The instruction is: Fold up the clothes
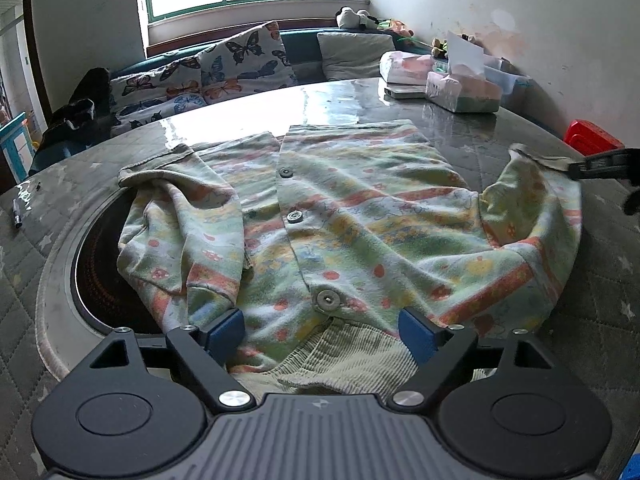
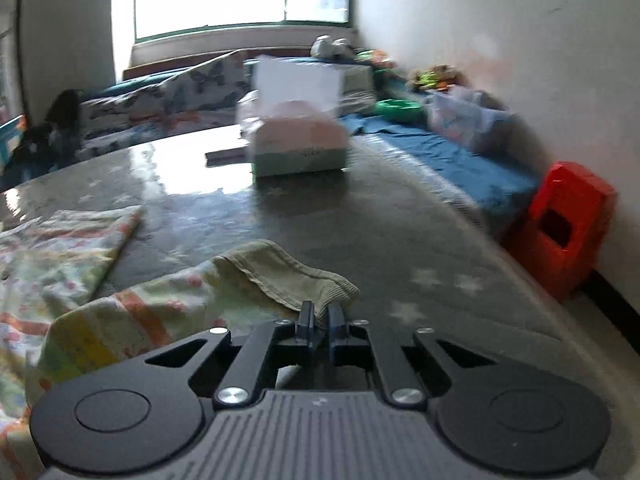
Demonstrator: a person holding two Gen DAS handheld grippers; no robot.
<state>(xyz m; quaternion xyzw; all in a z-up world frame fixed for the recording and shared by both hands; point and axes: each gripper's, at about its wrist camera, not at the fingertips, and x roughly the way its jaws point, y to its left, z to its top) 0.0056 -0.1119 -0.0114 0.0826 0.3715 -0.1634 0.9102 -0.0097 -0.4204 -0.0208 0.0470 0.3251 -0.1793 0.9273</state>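
A small patterned cardigan (image 1: 340, 220) with snap buttons lies spread face up on the round table, its ribbed collar (image 1: 344, 360) nearest me. My left gripper (image 1: 322, 332) hovers open over the collar, its blue pads wide apart on either side of the lowest snap, not pressing the cloth. The right sleeve's ribbed cuff (image 2: 288, 276) is lifted off the table, and my right gripper (image 2: 320, 320) is shut on the cuff's edge. In the left wrist view that gripper's fingers (image 1: 592, 166) show at the far right, holding the cuff (image 1: 532, 156). The left sleeve (image 1: 180, 220) lies folded over the body.
A dark round inset (image 1: 100, 272) sits in the table (image 1: 360, 100) under the cardigan's left side. Tissue boxes (image 1: 460, 92) stand at the back right, a pen (image 1: 17, 218) at the left edge. A red bin (image 2: 564, 232) stands on the floor to the right, a cushioned bench (image 1: 220, 68) behind.
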